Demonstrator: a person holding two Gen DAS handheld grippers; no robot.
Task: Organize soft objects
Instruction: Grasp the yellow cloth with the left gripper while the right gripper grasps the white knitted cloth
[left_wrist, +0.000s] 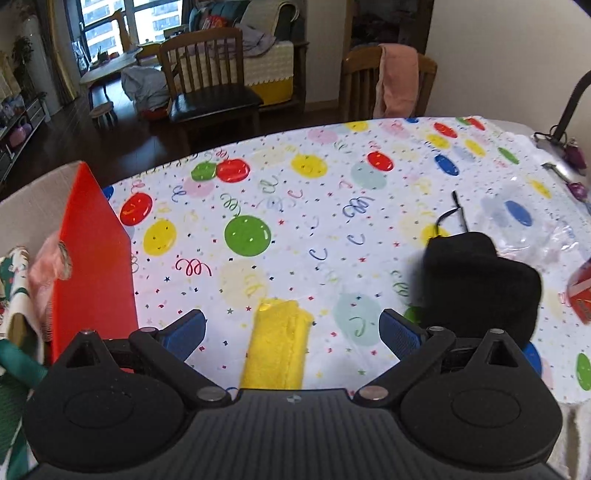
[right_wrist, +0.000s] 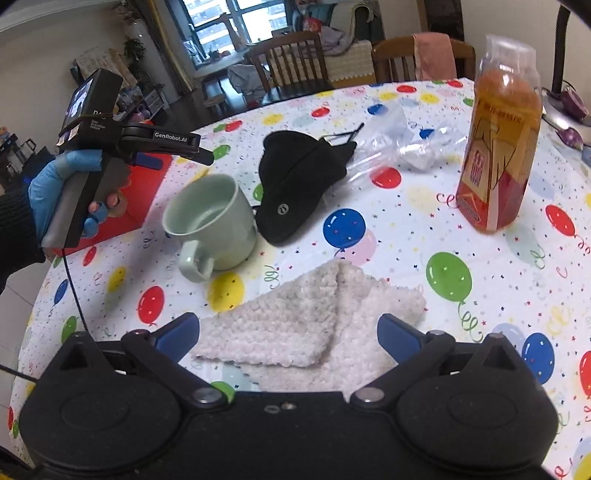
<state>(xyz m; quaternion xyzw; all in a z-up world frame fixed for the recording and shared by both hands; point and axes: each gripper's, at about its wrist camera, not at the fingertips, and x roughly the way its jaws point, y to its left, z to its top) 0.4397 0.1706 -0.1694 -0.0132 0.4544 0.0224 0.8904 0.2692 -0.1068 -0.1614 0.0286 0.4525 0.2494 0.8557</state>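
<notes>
In the left wrist view my left gripper (left_wrist: 291, 332) is open above a folded yellow cloth (left_wrist: 277, 347) that lies on the balloon-print tablecloth (left_wrist: 295, 221) between the fingers. A black soft cap (left_wrist: 476, 280) lies to its right. A red box (left_wrist: 92, 258) at the left holds pink and patterned fabrics (left_wrist: 44, 273). In the right wrist view my right gripper (right_wrist: 288, 332) is open over a folded white fluffy cloth (right_wrist: 306, 328). The black cap (right_wrist: 299, 184) lies beyond it. The left gripper (right_wrist: 195, 151) hovers over the red box (right_wrist: 125, 218).
A pale green mug (right_wrist: 210, 221) stands left of the cap. An orange drink bottle (right_wrist: 498, 147) stands at the right, with clear plastic wrap (right_wrist: 399, 144) behind the cap. Wooden chairs (left_wrist: 210, 81) stand beyond the table's far edge.
</notes>
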